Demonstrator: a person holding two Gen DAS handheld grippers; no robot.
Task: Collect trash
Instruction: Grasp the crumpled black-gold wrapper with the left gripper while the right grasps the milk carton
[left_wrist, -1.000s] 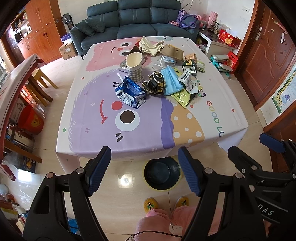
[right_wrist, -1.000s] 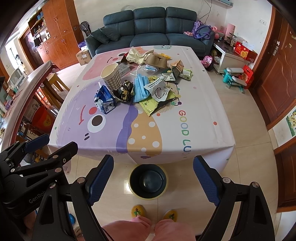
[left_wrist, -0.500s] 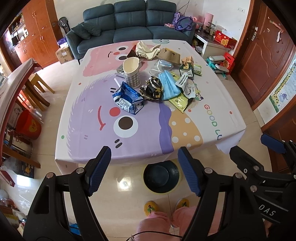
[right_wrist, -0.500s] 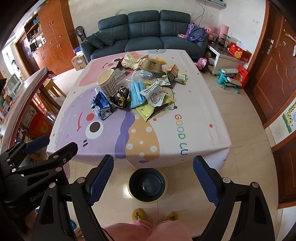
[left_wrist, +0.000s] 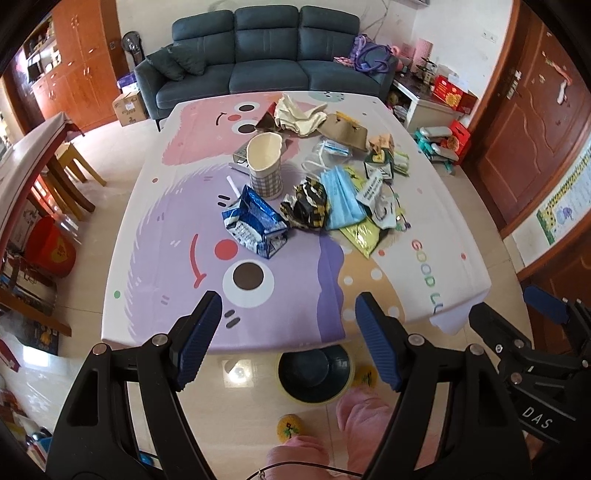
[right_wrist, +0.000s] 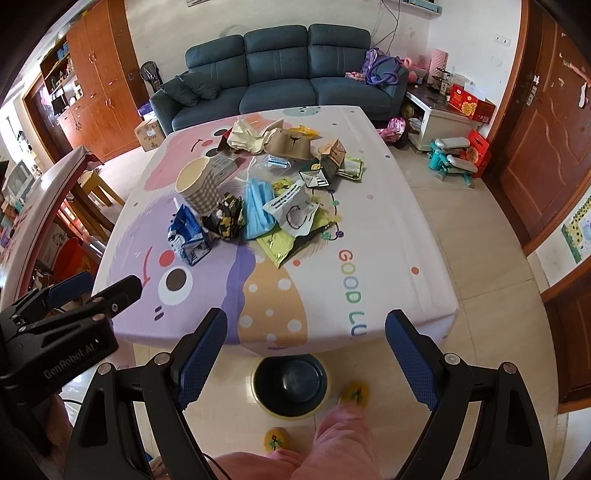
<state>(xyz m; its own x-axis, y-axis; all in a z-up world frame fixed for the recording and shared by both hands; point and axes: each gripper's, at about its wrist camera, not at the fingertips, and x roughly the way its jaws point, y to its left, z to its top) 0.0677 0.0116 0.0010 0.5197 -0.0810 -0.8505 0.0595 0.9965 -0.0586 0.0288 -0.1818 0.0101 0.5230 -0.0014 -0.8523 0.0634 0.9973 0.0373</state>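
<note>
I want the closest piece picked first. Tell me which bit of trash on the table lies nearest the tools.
The crumpled blue-and-white carton, left front of the pile. Everything else sits farther back: the checked cup and blue face masks.

Both views have drawn nearer the table (left_wrist: 155, 192), and one pink-clad leg (right_wrist: 332, 435) has stepped forward.

Right claw (right_wrist: 301, 350) gapes above a dark bin (right_wrist: 290, 384); trash pile (right_wrist: 258, 195) litters the table (right_wrist: 388, 258).
</note>
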